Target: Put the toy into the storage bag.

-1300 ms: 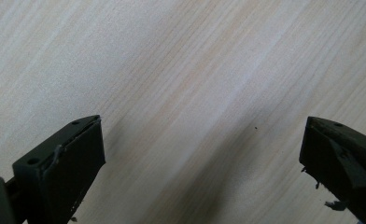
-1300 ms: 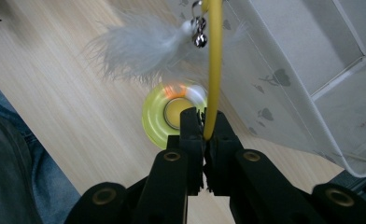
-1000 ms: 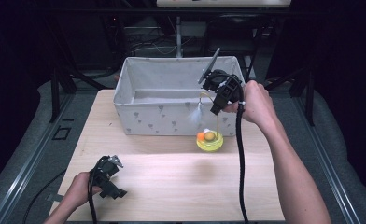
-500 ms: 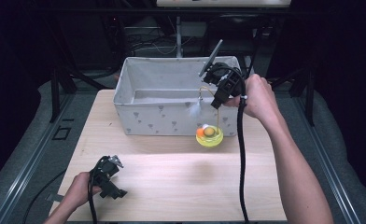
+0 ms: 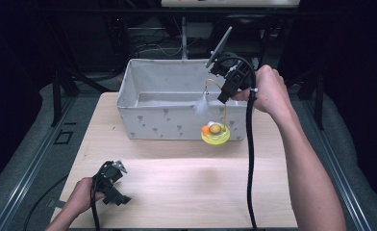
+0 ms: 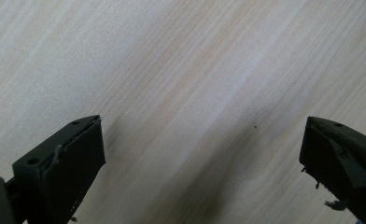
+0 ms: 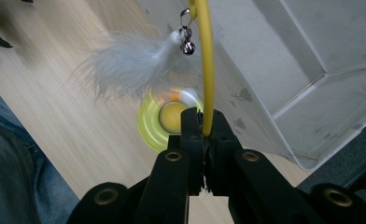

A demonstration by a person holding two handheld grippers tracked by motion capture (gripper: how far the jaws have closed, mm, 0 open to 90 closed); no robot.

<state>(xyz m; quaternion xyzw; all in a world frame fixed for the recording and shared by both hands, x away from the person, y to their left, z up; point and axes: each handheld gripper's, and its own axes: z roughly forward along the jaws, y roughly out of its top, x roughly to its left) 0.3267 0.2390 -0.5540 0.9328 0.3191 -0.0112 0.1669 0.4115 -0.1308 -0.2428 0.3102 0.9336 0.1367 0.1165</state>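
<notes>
Pale wood tabletop (image 5: pixel 186 192): cat toy (image 5: pixel 214 132) dangled by yellow wire, clenched in right tongs (image 7: pixel 203 135), beside fabric bin (image 5: pixel 167 122). Left tongs (image 6: pixel 200 154) released (resting idle). Risk: swinging base snagged on bin rim.

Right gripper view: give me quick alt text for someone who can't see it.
The right gripper is shut on the yellow wand of a cat toy, whose round yellow base hangs blurred above the wooden table. A white feather and small bell dangle from the wand, beside the white fabric bin.
</notes>
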